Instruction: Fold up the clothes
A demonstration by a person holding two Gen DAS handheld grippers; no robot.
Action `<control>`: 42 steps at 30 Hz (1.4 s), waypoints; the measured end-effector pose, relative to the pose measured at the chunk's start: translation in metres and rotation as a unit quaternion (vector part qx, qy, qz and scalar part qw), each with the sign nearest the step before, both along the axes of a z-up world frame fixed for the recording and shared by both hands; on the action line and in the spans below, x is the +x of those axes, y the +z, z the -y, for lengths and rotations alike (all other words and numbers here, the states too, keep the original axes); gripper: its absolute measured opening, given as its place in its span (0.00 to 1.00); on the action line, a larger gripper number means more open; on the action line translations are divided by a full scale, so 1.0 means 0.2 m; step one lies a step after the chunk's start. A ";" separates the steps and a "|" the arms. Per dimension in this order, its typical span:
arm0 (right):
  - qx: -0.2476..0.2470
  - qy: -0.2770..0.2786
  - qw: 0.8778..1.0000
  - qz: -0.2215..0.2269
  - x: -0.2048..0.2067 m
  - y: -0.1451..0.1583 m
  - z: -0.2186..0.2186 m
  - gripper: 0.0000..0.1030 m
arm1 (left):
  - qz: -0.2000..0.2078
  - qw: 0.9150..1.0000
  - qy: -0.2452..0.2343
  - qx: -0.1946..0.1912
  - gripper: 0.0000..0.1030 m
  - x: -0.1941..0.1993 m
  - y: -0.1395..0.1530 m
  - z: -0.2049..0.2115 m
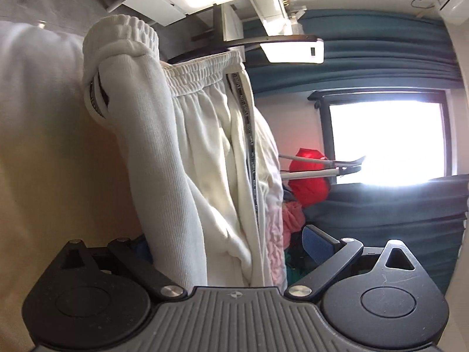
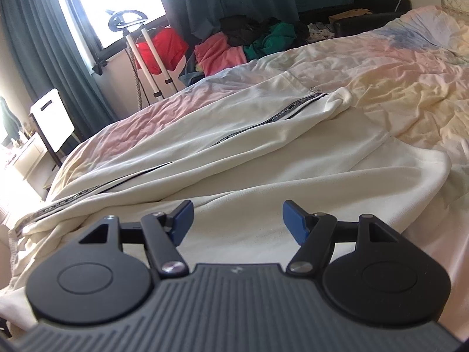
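White trousers (image 2: 234,135) with a dark printed side stripe (image 2: 272,120) lie spread along the bed (image 2: 395,73). My right gripper (image 2: 239,220) hovers open just above the near trouser fabric, its blue pads (image 2: 294,223) wide apart with nothing between them. In the left wrist view, which is rolled sideways, the same trousers (image 1: 190,146) run up the middle to the gathered elastic waistband (image 1: 202,73). The cloth passes between the spread fingers of my left gripper (image 1: 228,243). Its right blue pad (image 1: 316,243) stands clear of the fabric, and the other finger is hidden behind it.
A heap of pink, green and black clothes (image 2: 234,44) lies at the bed's far side. A garment steamer stand (image 2: 140,52) with a red item (image 2: 162,47) is by the bright window, with teal curtains (image 2: 29,44) around. A black sofa (image 2: 366,6) stands at the back.
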State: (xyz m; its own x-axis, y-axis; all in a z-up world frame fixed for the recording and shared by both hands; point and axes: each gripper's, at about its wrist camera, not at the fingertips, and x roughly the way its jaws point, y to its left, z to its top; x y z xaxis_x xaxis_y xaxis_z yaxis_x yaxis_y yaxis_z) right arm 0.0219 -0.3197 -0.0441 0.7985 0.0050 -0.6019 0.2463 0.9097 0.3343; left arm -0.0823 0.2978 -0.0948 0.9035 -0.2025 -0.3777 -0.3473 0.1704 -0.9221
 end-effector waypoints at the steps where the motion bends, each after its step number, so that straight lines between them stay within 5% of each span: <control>1: 0.002 -0.003 1.000 -0.001 0.00 0.00 0.01 0.68 | -0.015 1.000 0.000 -0.001 0.96 0.00 -0.01 0.00; 7: 0.005 -0.014 1.000 -0.006 0.01 -0.01 0.01 0.68 | -0.097 0.995 -0.004 -0.016 0.91 0.00 -0.09 0.00; 12: 0.020 -0.030 0.999 -0.004 0.01 -0.01 0.07 0.68 | -0.117 0.993 -0.014 0.009 0.90 0.01 -0.07 0.00; 16: 0.027 -0.099 0.995 0.011 -0.04 0.03 0.25 0.67 | -0.126 0.992 -0.007 0.004 0.85 0.02 -0.08 -0.02; 23: 0.071 -0.195 0.978 0.011 -0.11 -0.03 0.64 0.68 | -0.127 0.991 -0.035 0.011 0.83 0.07 -0.09 -0.03; 26: 0.127 -0.226 0.966 -0.002 -0.16 -0.13 0.72 0.69 | -0.130 0.991 -0.039 0.012 0.83 0.07 -0.09 -0.03; 35: 0.288 -0.308 0.906 -0.037 -0.29 -0.40 0.95 0.68 | -0.113 0.993 -0.020 -0.017 0.81 -0.03 -0.12 -0.06; 42: 0.304 -0.279 0.910 -0.036 -0.10 -0.47 0.95 0.59 | -0.131 0.991 0.038 -0.011 0.63 -0.05 -0.15 -0.12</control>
State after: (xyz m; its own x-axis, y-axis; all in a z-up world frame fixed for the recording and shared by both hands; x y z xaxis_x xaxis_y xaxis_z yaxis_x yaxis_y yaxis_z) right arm 0.0011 -0.5091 -0.1373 0.7371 -0.0394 -0.6746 0.6546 0.2897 0.6983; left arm -0.0929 0.3214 -0.1245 0.7881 -0.1476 -0.5976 -0.5864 0.1152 -0.8018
